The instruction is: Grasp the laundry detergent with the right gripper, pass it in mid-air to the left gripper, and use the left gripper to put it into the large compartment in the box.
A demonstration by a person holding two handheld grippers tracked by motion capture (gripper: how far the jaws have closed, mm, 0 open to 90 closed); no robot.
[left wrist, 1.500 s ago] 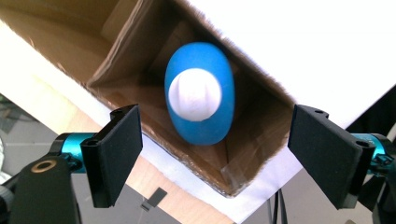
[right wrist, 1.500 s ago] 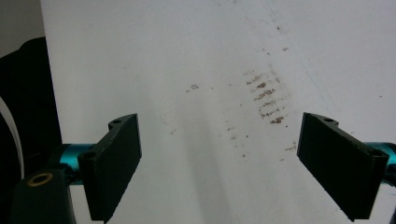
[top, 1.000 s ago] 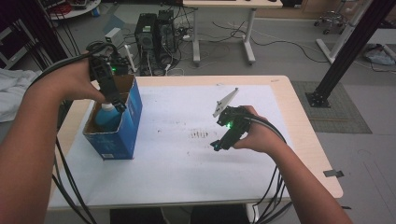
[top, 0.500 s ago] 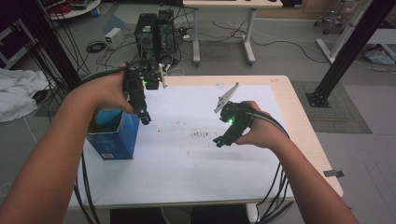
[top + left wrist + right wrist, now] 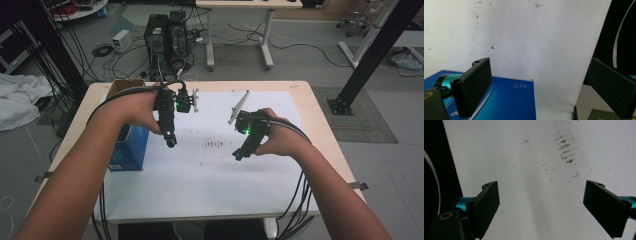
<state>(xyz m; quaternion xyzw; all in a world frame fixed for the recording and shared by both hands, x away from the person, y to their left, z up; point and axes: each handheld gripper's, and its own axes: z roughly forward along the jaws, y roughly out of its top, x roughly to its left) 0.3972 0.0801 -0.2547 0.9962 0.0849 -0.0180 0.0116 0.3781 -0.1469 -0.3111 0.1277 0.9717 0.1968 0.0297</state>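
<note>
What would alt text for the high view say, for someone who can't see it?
Two hands hold black tongs over a table covered in white paper: the left tongs and the right tongs both hang open and empty. A blue box stands at the table's left, and dark smudges mark the paper between the tongs.

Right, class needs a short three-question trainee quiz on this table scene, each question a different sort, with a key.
1. True or false: the left claw grips the blue box.
2. Which claw hangs nearer the dark smudges on the white sheet? A left, B right, C cannot tell.
3. Fill in: both claws stand ____.

Key: 1 false, its jaws are open and empty beside the box. 2 C, about equal. 3 open; the right claw holds nothing.
</note>
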